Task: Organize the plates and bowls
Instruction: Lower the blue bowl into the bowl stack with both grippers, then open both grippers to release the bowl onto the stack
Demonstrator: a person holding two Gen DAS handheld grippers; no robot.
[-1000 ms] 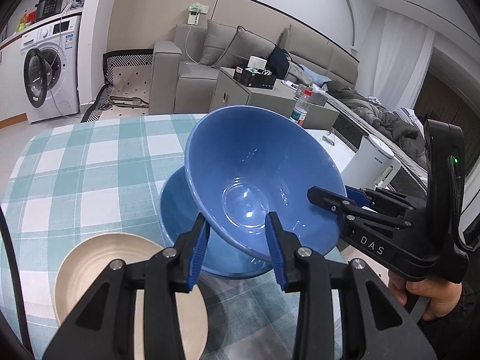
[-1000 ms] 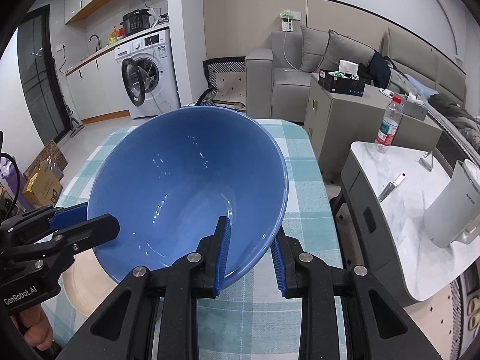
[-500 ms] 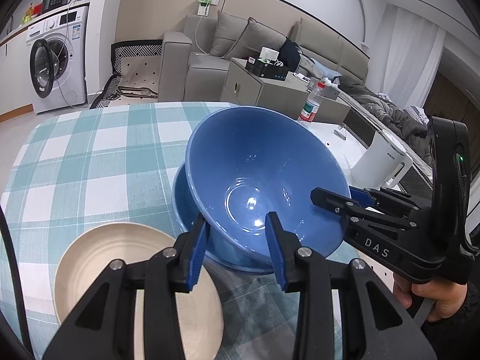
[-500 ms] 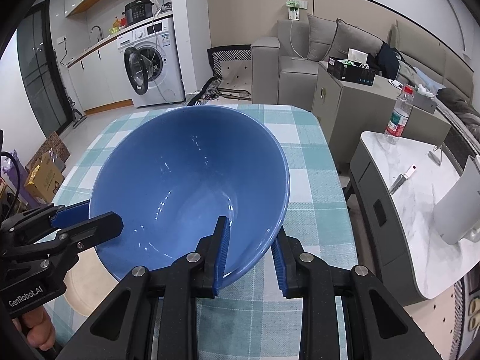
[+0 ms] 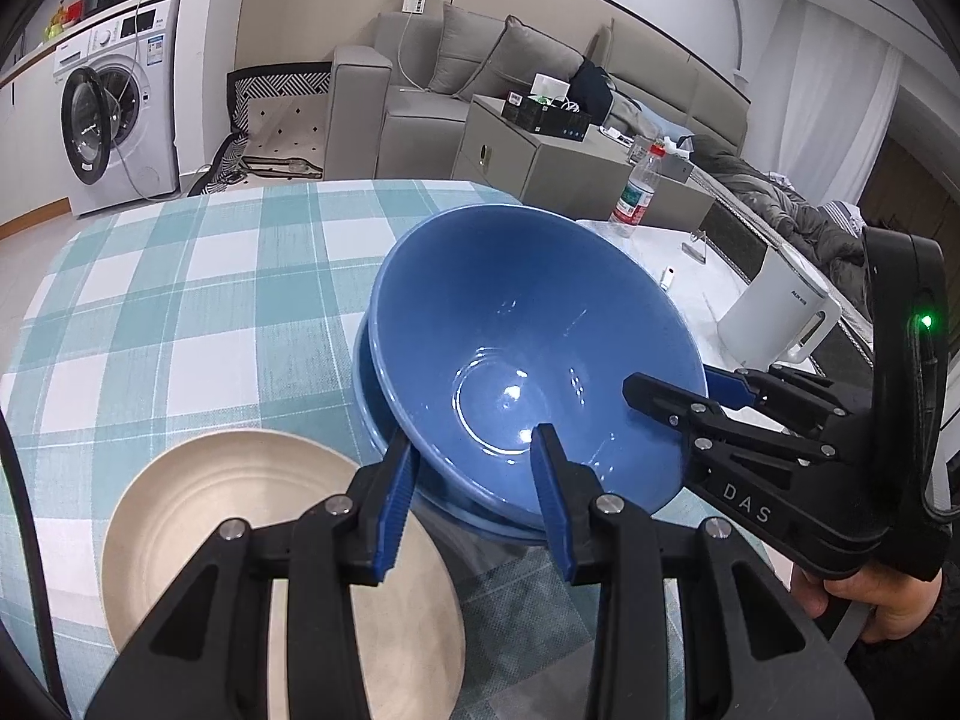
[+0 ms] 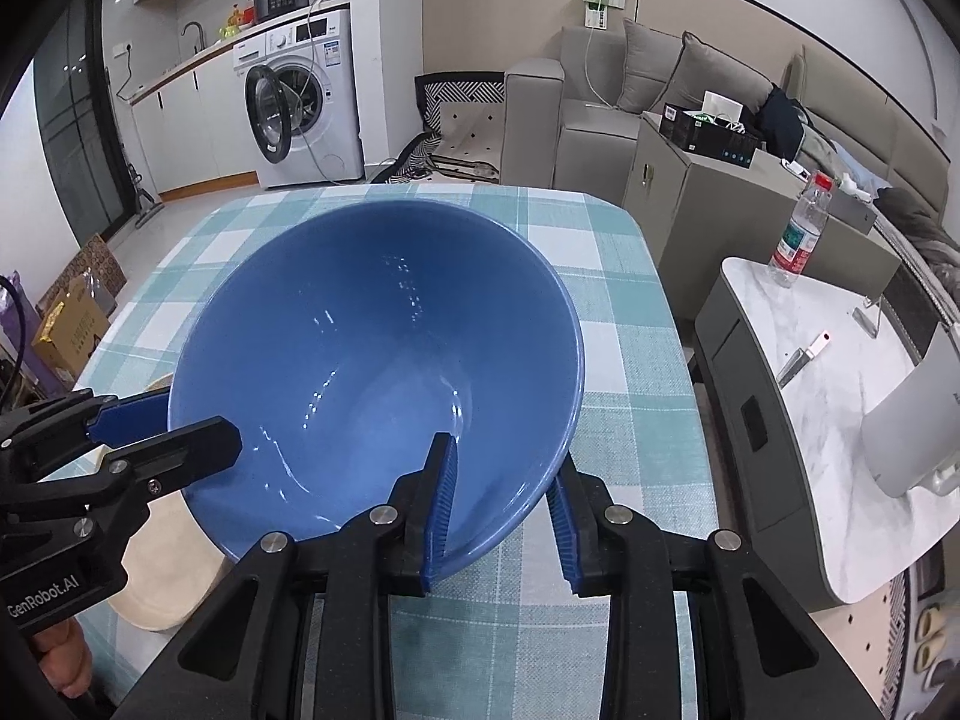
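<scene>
Blue and glossy, the bowl point(image 5: 528, 372) is sitting tilted in a second blue bowl point(image 5: 384, 420) on the teal-checked tablecloth point(image 5: 180, 300), its mouth leaning toward the left gripper point(image 5: 474, 498), beside a cream plate point(image 5: 240, 516). The left gripper is pinching the near rim, while the right gripper point(image 6: 501, 504), jaws just easing apart, is straddling the opposite rim, its pads apparently off the wall. A washing machine point(image 6: 300, 102) and grey sofa point(image 6: 600, 96) are standing behind.
</scene>
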